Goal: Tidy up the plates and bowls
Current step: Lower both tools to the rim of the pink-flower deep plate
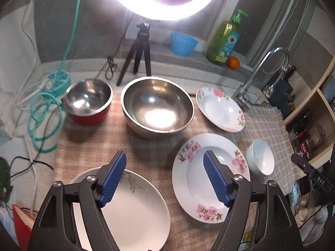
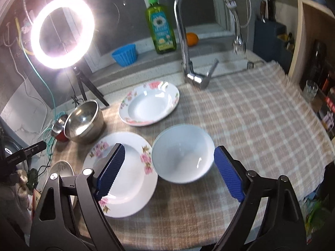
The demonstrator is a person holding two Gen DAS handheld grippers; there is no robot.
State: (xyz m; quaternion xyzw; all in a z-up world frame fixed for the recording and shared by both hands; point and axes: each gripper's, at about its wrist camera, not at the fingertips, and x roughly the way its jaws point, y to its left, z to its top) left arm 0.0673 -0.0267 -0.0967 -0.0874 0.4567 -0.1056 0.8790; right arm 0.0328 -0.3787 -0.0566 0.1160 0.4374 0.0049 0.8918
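Note:
My left gripper [image 1: 165, 154] stands open above the checked cloth [image 1: 94, 146], between a white leaf-print plate [image 1: 134, 209] and a pink-flowered plate [image 1: 194, 177]. Beyond it are a large steel bowl [image 1: 157, 106], a red-sided steel bowl [image 1: 88, 100], a second flowered plate [image 1: 219, 108] and a small pale bowl [image 1: 260, 156]. My right gripper [image 2: 169, 147] is open over the pale bowl [image 2: 182, 159], which shows between its fingers without touching the pads. To its left lie the flowered plate [image 2: 136, 177], the far flowered plate [image 2: 148, 104] and the steel bowl [image 2: 83, 121].
A ring light [image 2: 62, 31] on a tripod [image 1: 138, 52] stands at the back. A tap [image 2: 186, 41] rises at the sink edge, with a soap bottle [image 2: 161, 27], a blue cup [image 2: 124, 54] and an orange [image 2: 192, 39] on the sill. Teal hose [image 1: 44, 115] lies left; shelves [image 1: 314, 115] stand right.

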